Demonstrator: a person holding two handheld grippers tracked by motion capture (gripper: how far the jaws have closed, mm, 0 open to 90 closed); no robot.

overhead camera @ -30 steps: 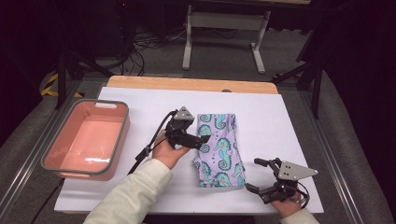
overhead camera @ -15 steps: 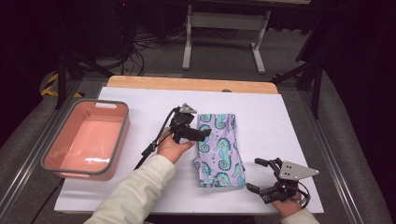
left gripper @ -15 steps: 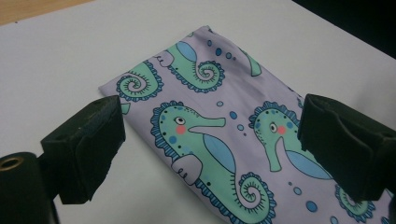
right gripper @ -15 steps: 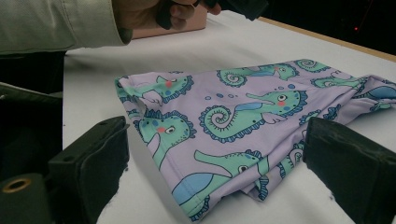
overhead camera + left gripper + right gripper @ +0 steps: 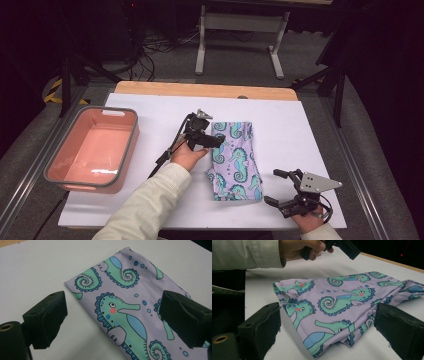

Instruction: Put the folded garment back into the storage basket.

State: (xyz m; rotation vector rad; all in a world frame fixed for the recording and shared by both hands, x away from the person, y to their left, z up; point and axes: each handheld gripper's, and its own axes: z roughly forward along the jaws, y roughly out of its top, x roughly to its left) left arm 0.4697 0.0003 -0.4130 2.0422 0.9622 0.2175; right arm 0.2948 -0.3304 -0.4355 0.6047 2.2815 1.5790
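A folded cloth (image 5: pixel 233 160), lilac with a seahorse print, is seen lying flat on the white table (image 5: pixel 310 130), roughly at its middle, well apart from the pink bin (image 5: pixel 92 150) at the left. The left gripper (image 5: pixel 216 142) is held over the cloth's left edge near the far corner; its jaws are spread wide, 1 over bare table and 1 over the fabric, and nothing is held. In the left gripper view the folded edge (image 5: pixel 100 322) is seen running between the 2 jaws. The right gripper (image 5: pixel 278 187) is rested on the table just beside the cloth's near right corner, jaws wide apart and empty, pointed at the cloth.

The cloth is judged to be light, thin and limp: it will sag and unfold if lifted by 1 layer. The stretchy knit can be expected to slip little in the pads. A pinch across all layers at the folded left edge is judged best, with the near corner (image 5: pixel 317 350), where the layers are slightly lifted, as a 2nd hold.
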